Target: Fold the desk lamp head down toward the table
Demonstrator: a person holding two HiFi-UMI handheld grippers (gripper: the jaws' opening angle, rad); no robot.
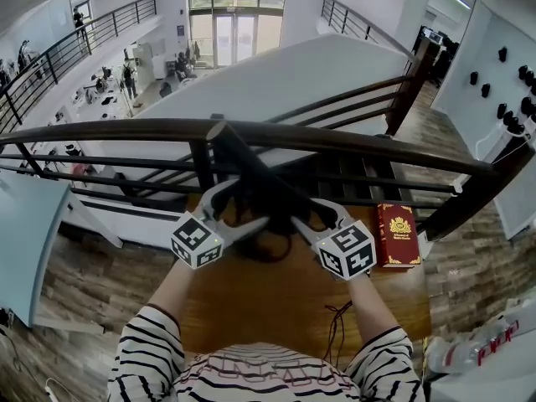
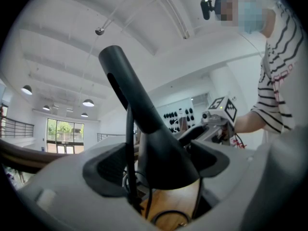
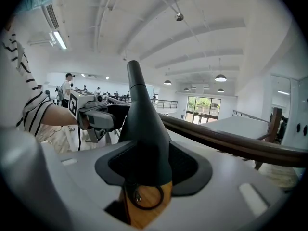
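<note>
1 black desk lamp point(image 1: 260, 178) is standing on the wooden table point(image 1: 251, 300) by the railing point(image 1: 352, 141), its slim arm slanting up from a flared lower body | left gripper point(image 2: 154, 172) is holding its jaws wide apart around that body | right gripper point(image 3: 144, 170) is pressing both pads against it | both forearms are reaching forward, the grippers converging on the lamp.

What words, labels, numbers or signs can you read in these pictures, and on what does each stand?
No text can be read.
Red book: gold lettering under an emblem, too small to read.
Bottle: red label, blurred.
Striped shirt: red print, unreadable.
Marker cubes: black-and-white square patterns only, no words.
</note>
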